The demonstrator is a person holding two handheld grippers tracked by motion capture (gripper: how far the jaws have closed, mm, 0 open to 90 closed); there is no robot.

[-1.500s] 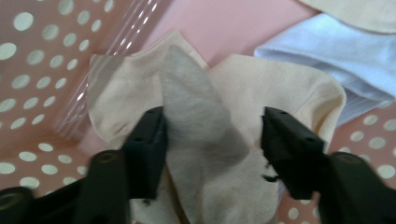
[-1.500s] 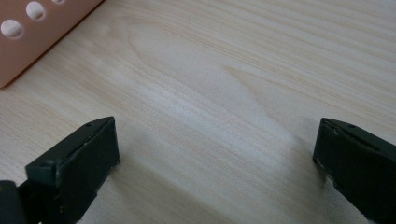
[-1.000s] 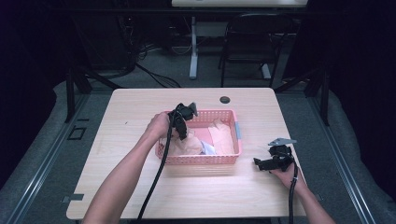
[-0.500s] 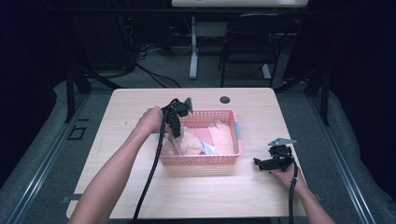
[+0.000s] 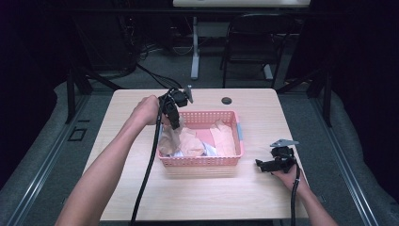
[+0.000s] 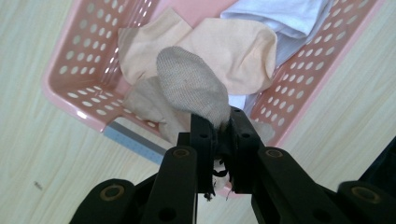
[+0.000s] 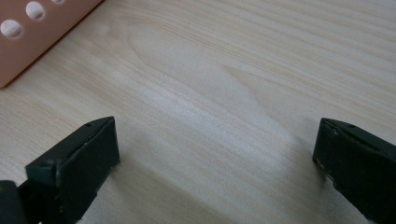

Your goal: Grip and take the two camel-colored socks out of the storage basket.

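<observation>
Worktop [image 5: 141, 197]: light wood, pink perforated basket [image 5: 233, 159] near the centre, small dark round thing [image 5: 227, 100] at the far edge.

L forearm comes in from bottom left of the high view, stretched forward & slightly up, hand wrapped round the left claw [image 5: 173, 113] above the basket's near-left corner, w/ cable hanging down along the arm. Claw points down & toward the basket; jaws pinched narrow on a grey-beige sock [image 6: 194, 88].

R hand lies low on the worktop just right of the basket, wrist flat, right claw [image 5: 263, 165] pointing toward the basket wall. In the right gripper view its jaws stand wide apart, bare wood between them, basket edge [image 7: 37, 32] at top left.

Sock: knitted, greyish beige, rounded toe end bulging out past the jaws in the left gripper view. It dangles from the claw over the basket's left end, lower part draping onto the other clothes. Under it: peach socks [image 6: 238, 51], a white cloth [image 6: 285, 16] toward the far end.
</observation>
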